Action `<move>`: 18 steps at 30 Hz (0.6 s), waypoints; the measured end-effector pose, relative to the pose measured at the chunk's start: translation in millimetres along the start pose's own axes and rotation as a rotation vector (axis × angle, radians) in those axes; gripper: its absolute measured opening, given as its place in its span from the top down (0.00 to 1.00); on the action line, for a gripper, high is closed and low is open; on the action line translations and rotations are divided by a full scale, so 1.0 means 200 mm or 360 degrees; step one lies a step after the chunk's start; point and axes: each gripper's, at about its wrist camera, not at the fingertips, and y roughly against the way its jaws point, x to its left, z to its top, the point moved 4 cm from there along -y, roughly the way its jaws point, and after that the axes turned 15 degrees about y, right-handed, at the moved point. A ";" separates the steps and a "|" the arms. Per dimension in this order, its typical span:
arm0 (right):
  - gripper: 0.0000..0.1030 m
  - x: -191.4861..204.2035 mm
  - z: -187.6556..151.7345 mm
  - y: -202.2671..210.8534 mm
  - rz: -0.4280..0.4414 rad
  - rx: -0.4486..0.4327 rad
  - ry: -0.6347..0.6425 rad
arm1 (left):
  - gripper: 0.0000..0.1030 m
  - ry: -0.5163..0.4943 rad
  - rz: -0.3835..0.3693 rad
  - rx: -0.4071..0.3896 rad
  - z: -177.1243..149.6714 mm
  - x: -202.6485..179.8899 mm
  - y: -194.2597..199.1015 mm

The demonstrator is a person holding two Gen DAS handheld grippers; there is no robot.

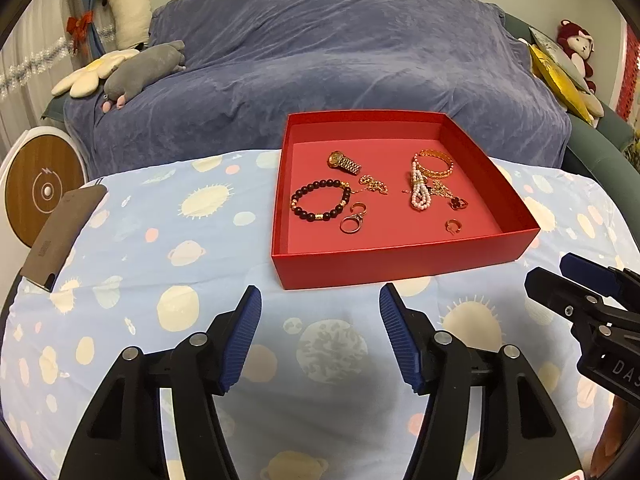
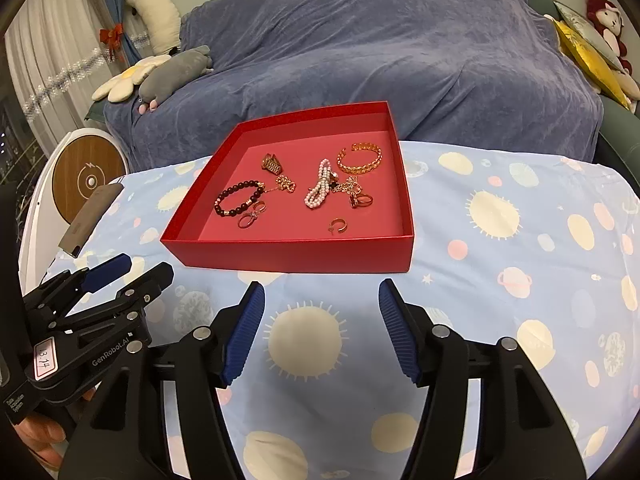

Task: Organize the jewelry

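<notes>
Red box (image 1: 400, 268) sat near the counter's (image 1: 160, 248) far edge, holding the jewelry: watch (image 1: 343, 161), bead bracelet (image 1: 320, 199), pearls (image 1: 418, 192), bangle (image 1: 434, 164), rings. Left tool (image 1: 320, 312) and right tool (image 2: 321, 308) hovered near the front, jaws apart, empty.

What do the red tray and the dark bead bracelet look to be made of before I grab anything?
Red tray: probably cardboard with a matte finish; thin, straight walls with crisp folded corners and no shine.
Dark bead bracelet: glossy round beads, possibly polished wood or stone, with gold-coloured metal-looking spacers; the exact material cannot be told from here.
</notes>
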 end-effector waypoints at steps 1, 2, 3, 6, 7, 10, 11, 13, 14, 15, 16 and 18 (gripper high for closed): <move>0.41 0.00 0.00 0.00 -0.0006 -0.0004 -0.0002 | 0.41 -0.0006 -0.0001 -0.0002 0.00 0.00 0.00; 0.38 0.00 0.00 0.01 -0.0013 -0.0011 -0.0005 | 0.40 -0.0012 0.0002 -0.0007 -0.01 -0.01 0.00; 0.36 0.00 0.00 0.01 -0.0018 -0.0016 -0.0005 | 0.38 -0.0016 0.0004 -0.0009 -0.01 -0.01 0.00; 0.33 -0.01 0.00 0.01 -0.0026 -0.0024 -0.0002 | 0.34 -0.0023 0.0010 -0.0012 -0.01 -0.02 0.00; 0.32 0.00 0.00 0.01 -0.0030 -0.0026 0.0001 | 0.32 -0.0023 0.0012 -0.0010 -0.01 -0.03 0.00; 0.31 0.00 0.00 0.01 -0.0035 -0.0026 0.0013 | 0.30 -0.0024 0.0015 -0.0012 -0.02 -0.03 0.00; 0.31 0.01 0.00 0.01 -0.0035 -0.0025 0.0017 | 0.29 -0.0027 0.0018 -0.0014 -0.02 -0.04 0.01; 0.30 0.01 0.00 0.01 -0.0032 -0.0027 0.0018 | 0.28 -0.0024 0.0015 -0.0015 -0.02 -0.04 0.01; 0.28 0.01 0.00 0.02 -0.0033 -0.0032 0.0016 | 0.27 -0.0020 0.0012 -0.0015 -0.02 -0.04 0.01; 0.26 0.01 -0.01 0.02 -0.0036 -0.0037 0.0014 | 0.27 -0.0015 0.0010 -0.0017 -0.02 -0.04 0.01; 0.25 0.01 0.00 0.02 -0.0040 -0.0043 0.0013 | 0.25 -0.0010 0.0009 -0.0023 -0.01 -0.04 0.02; 0.24 0.01 -0.01 0.02 -0.0049 -0.0050 0.0018 | 0.22 -0.0004 0.0008 -0.0036 -0.01 -0.04 0.03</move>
